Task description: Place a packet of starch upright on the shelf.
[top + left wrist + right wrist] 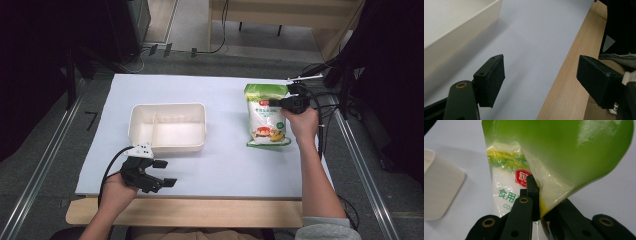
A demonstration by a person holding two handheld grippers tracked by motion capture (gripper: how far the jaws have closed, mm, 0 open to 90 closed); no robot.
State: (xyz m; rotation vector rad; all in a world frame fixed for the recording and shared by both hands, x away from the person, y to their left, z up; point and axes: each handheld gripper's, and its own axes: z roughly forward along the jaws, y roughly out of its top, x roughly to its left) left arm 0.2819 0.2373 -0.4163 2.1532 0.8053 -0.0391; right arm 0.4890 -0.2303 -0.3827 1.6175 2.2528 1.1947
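A green and white bag of white powder point(266, 116) hangs a little above the white sheet at the right, lifted by its upper right edge. My right gripper point(284, 103) is shut on that edge; in the right gripper view the two jaws pinch the folded green top of the bag point(564, 150) at the right gripper point(539, 202). A cream plastic tub point(168, 126) with a low divider sits left of centre. My left gripper point(164, 173) rests near the front edge with its jaws wide apart, and the left gripper point(541, 80) has nothing between its pads point(496, 75).
The white sheet point(220, 165) covers the wooden table, whose bare front edge point(200, 212) shows in front of it. Metal rails run along both sides. Cables and dark stands crowd the far right. The tub's wall point(454, 42) lies just left of my left gripper.
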